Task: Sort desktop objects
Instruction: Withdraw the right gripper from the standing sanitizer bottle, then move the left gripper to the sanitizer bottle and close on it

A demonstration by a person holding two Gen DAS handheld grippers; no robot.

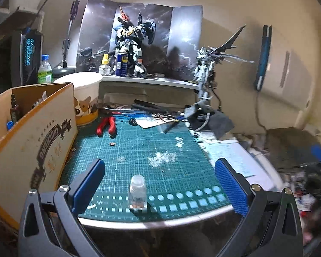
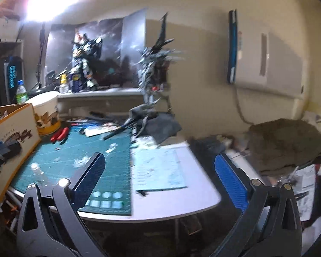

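Standing upright, small clear square bottle with translucent cap (image 1: 137, 194) | dead ahead between left gripper (image 1: 159, 184) spread fingers, untouched | right gripper (image 2: 160, 182) spread, empty, farther off

The left gripper (image 1: 159, 182) points forward and somewhat downward, its jaws spread wide, the two blue-padded fingers (image 1: 88, 185) standing well apart at either side of the left wrist view. Nothing is pressed between the pads (a gap shows on each inner side). Its black linkage arms fan out below, the silver pivot screws level with each other, so the wrist sits without noticeable roll.

The right gripper (image 2: 160, 182) is likewise tilted a little below level, jaws fully apart, with nothing between its blue pads (image 2: 231, 182). Its view is smeared with motion blur. In that view the left gripper appears at the far left edge, blurred, too indistinct to read its jaws there.
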